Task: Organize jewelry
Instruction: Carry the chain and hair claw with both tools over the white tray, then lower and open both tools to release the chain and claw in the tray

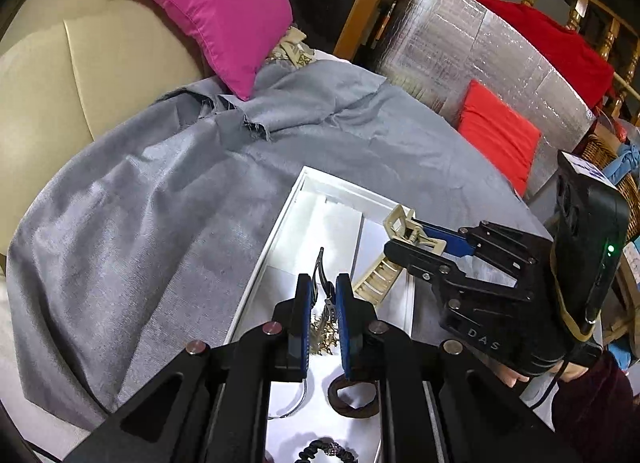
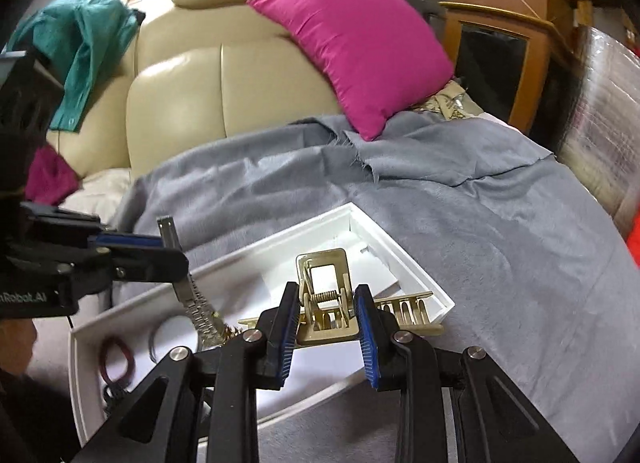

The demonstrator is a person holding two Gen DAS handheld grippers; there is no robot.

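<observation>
A white divided tray lies on a grey cloth; it also shows in the right wrist view. My left gripper is shut on a metal watch band, which hangs over the tray and shows in the right wrist view. My right gripper is shut on a beige hair claw clip, held over the tray's far compartment; the clip also shows in the left wrist view. A gold chain, a brown hair tie, a thin ring bangle and a black scrunchie lie in the tray.
The grey cloth covers a beige sofa. A pink cushion leans at the back, a red cushion at the right by a silver foil sheet. A teal garment hangs over the sofa back.
</observation>
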